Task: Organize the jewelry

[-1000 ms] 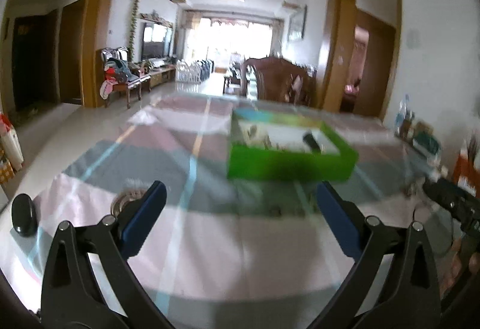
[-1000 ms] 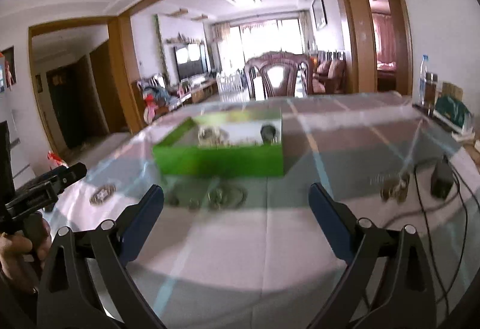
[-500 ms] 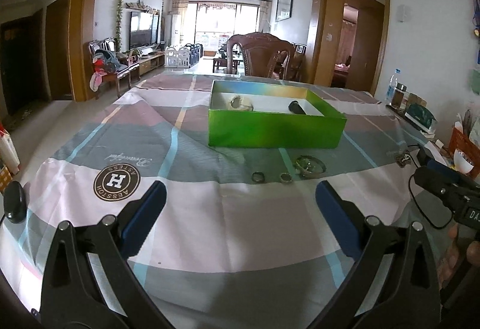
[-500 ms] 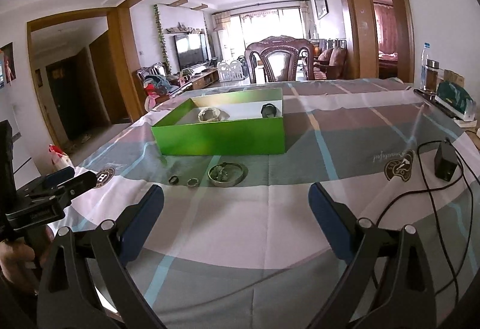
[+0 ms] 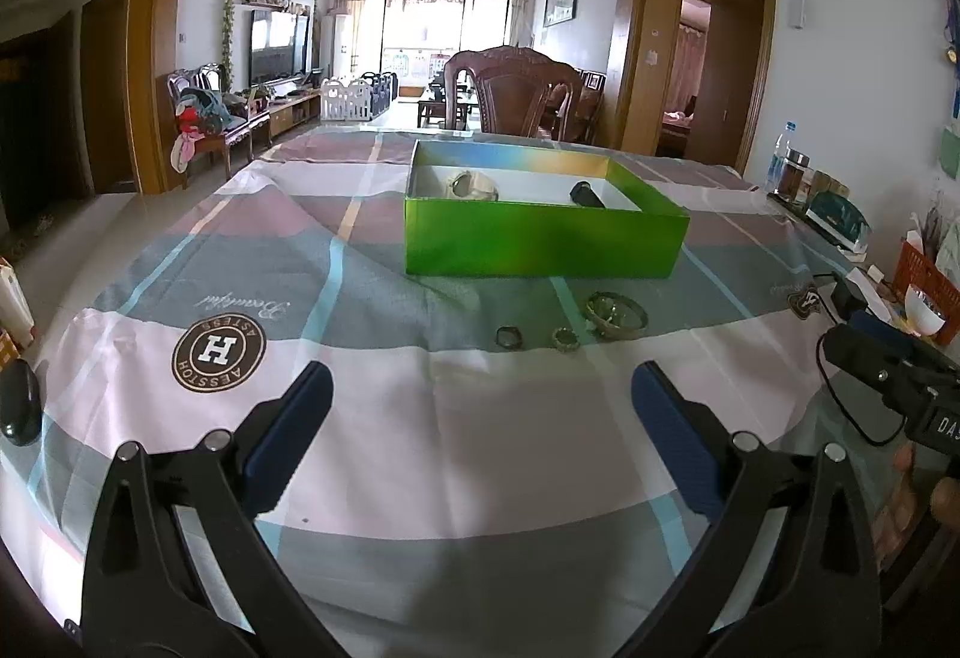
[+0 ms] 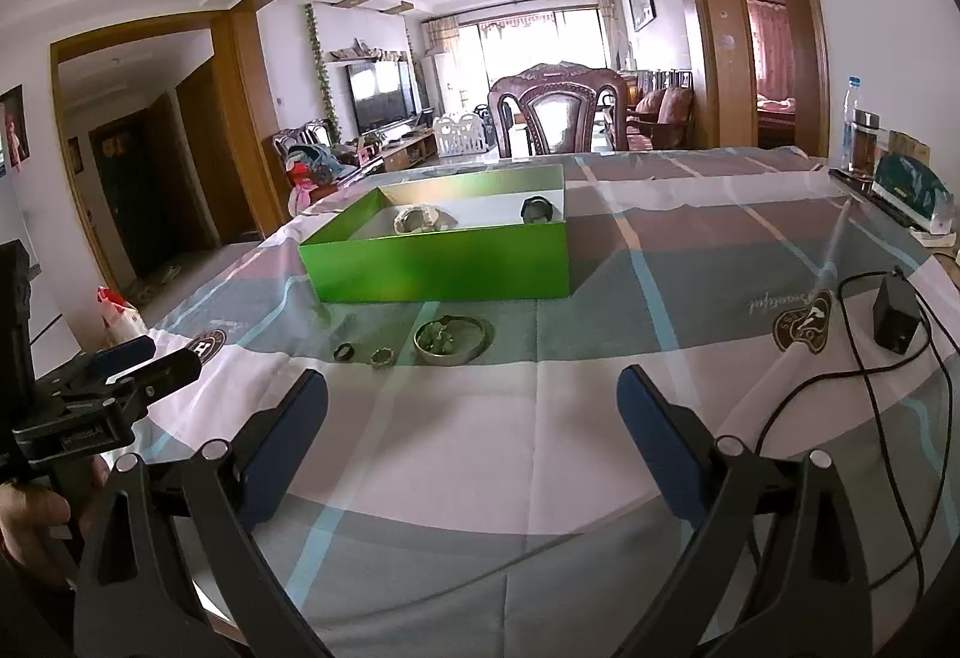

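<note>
Hovering spread left tool (image 5: 480, 394), right tool (image 6: 471, 397) spread too, glossy green box (image 5: 543, 244), round metal bangle (image 5: 617, 314)

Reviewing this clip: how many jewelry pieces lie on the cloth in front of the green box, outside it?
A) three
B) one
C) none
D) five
A: a dark ring, a lighter ring and a bangle sit in a row on the cloth before the green box; both grippers are open and hold nothing.

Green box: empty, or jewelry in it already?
Not empty. The lidless green box holds a pale bracelet and a dark piece. Two rings and a bangle lie outside on the tablecloth.
</note>
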A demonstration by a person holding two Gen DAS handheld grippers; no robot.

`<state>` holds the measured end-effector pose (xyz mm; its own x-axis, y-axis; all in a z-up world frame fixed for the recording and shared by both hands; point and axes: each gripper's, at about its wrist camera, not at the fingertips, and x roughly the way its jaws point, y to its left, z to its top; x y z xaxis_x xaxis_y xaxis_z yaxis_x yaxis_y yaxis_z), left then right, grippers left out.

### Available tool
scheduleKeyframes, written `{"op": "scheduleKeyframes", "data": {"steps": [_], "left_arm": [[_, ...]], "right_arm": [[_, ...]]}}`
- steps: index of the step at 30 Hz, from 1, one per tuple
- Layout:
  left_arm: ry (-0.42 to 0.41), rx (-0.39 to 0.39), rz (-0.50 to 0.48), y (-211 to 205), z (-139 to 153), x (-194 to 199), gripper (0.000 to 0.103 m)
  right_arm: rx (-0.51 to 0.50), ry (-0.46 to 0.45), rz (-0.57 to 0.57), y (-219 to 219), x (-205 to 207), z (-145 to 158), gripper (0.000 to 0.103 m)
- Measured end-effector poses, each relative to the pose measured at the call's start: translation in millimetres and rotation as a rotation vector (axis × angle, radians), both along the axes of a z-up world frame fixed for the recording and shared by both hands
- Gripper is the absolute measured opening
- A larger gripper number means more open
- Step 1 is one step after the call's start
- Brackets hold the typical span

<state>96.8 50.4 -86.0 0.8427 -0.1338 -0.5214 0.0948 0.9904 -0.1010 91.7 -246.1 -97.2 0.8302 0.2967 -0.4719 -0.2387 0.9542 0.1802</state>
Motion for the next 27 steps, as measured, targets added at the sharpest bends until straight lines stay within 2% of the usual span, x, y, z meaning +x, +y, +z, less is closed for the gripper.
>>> {"op": "scheduleKeyframes", "data": {"steps": [12,14,15,16,17,21,22,27], "left_arm": [[0.033,0.014,-0.007,-4,-7,14,0.099],[0.039,0.017,-0.007,-4,-6,19,0.099],[0.044,0.017,-0.01,-5,-6,25,0.098],[0.05,0.015,-0.014,-6,-6,29,0.096],[0.06,0.013,-0.022,-6,-6,35,0.093],[0.133,0.039,-0.066,-13,-12,64,0.062],[0.148,0.05,-0.079,-16,-14,71,0.056],[0.203,0.084,-0.132,-24,-27,99,0.045]], "right_arm": [[-0.03,0.048,-0.006,4,24,-8,0.095],[-0.05,0.053,-0.011,6,34,-7,0.091],[-0.065,0.055,-0.013,8,40,-6,0.084],[-0.081,0.058,-0.015,11,49,-6,0.076],[-0.089,0.067,-0.012,13,56,-7,0.073],[-0.103,0.115,0.013,21,85,-14,0.056],[-0.102,0.127,0.019,23,92,-17,0.054],[-0.106,0.176,0.026,26,112,-30,0.054]]}}
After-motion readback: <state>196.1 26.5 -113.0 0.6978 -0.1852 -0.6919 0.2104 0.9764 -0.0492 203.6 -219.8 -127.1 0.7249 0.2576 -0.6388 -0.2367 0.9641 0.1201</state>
